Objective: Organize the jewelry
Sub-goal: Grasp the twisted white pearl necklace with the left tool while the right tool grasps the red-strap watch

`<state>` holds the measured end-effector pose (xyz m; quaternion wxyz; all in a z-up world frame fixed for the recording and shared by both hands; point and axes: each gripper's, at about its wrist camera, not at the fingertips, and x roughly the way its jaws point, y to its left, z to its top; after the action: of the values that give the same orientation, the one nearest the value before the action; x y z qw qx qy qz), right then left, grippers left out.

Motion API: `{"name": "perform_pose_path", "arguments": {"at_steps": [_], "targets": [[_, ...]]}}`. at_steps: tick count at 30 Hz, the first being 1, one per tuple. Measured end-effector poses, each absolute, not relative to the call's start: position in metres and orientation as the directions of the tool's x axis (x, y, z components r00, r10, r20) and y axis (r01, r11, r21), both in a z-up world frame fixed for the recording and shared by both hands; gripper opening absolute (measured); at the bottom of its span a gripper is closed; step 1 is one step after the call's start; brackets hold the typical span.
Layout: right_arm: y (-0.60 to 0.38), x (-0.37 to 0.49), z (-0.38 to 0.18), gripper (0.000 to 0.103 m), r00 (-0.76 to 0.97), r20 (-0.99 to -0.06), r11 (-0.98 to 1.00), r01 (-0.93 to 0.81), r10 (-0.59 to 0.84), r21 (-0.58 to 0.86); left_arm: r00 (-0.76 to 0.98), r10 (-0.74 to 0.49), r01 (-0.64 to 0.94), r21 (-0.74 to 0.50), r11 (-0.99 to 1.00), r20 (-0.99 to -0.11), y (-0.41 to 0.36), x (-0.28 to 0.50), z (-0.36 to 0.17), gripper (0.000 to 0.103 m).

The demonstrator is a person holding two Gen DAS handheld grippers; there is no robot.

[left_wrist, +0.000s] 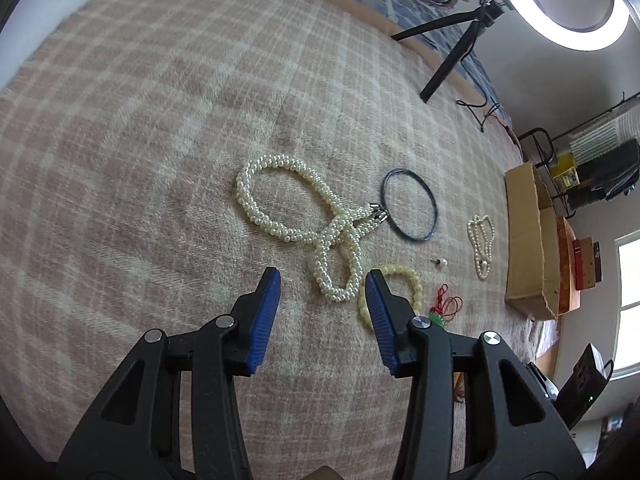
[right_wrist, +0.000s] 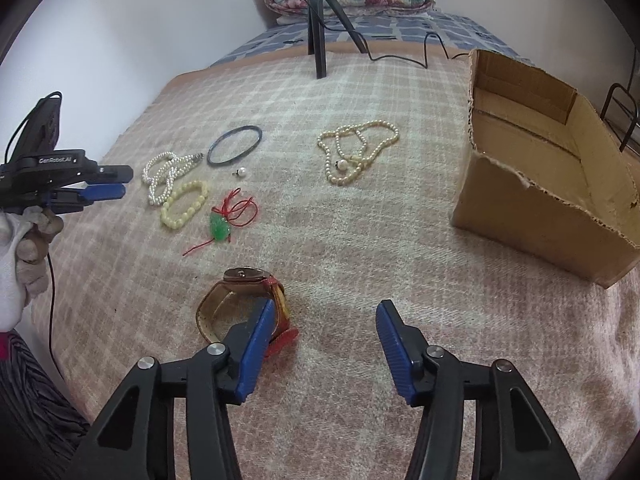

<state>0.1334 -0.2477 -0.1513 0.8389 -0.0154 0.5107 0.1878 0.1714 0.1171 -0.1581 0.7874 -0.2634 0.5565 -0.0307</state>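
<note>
With both the left gripper [left_wrist: 323, 276] and right gripper [right_wrist: 326, 308] held spread and empty, collecting seems barely begun; the watch [right_wrist: 244, 304], lower centre, should be straddled before the box [right_wrist: 560, 184].

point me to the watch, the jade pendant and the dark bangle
watch [right_wrist: 244, 276], right wrist view, on its case.
jade pendant [right_wrist: 220, 229], right wrist view, on the green stone.
dark bangle [left_wrist: 430, 196], left wrist view, on its right rim.

Woolly matt blanket [right_wrist: 360, 240]; torn brown cardboard box [right_wrist: 540, 184]; glossy pearls [left_wrist: 288, 208]; shiny dark bangle [left_wrist: 410, 206]; ribbed blue plastic pads [right_wrist: 256, 348]
</note>
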Motion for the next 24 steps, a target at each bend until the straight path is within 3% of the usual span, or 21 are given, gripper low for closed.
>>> {"name": "perform_pose_path", "arguments": {"at_steps": [10, 17, 24], "targets": [[-0.242, 0.137, -0.153, 0.043, 0.378, -0.868, 0.917, -0.355, 0.321, 0.185, 0.363, -0.287, -0.271, -0.395, 0.878, -0.887, 0.114, 0.189, -0.175, 0.039], [-0.238, 0.140, -0.150, 0.043, 0.368, -0.867, 0.909, -0.367, 0.336, 0.197, 0.349, -0.223, -0.222, -0.312, 0.924, -0.910, 0.094, 0.196, -0.181, 0.036], [-0.227, 0.142, -0.157, 0.039, 0.346, -0.886, 0.906, -0.390, 0.310, 0.165, 0.368, -0.143, -0.197, -0.228, 0.954, -0.919, 0.083, 0.199, -0.184, 0.019]]}}
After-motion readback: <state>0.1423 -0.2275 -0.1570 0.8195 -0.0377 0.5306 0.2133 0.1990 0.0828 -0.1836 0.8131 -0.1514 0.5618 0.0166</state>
